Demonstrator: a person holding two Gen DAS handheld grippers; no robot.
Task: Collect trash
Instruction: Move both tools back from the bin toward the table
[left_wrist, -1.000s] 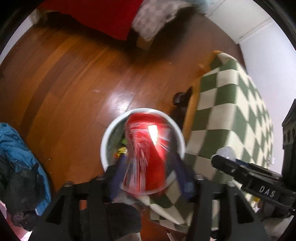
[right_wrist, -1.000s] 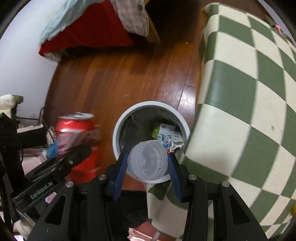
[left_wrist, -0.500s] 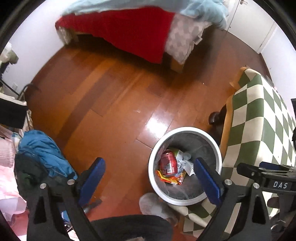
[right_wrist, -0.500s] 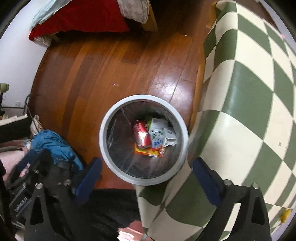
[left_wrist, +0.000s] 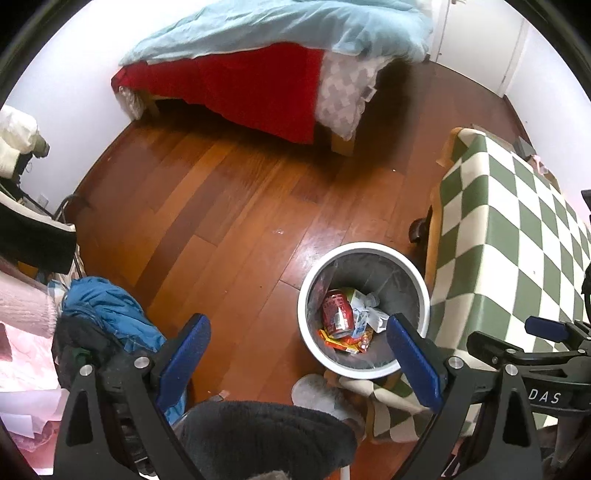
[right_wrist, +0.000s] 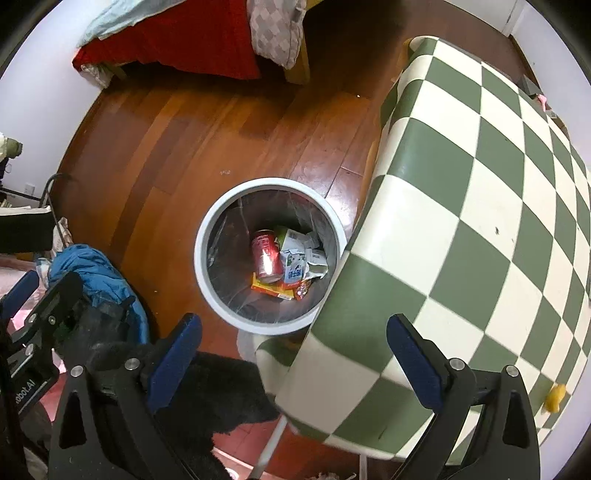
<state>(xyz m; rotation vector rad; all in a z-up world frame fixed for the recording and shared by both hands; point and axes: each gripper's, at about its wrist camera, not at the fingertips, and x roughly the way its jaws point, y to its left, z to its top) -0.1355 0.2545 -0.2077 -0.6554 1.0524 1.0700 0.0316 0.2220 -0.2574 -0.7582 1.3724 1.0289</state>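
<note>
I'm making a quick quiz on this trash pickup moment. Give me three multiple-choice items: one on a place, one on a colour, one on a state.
1. Where is the red can?
A. on the floor
B. in the bin
C. on the checked cloth

2. What colour is the bin's rim?
A. white
B. black
C. yellow

3. How do both grippers stand?
A. shut on trash
B. shut, empty
C. open, empty

Answers:
1 B: the can lies inside the bin among wrappers.
2 A: the rim is white.
3 C: the left gripper and the right gripper have jaws spread wide, having just opened, nothing between them.
</note>
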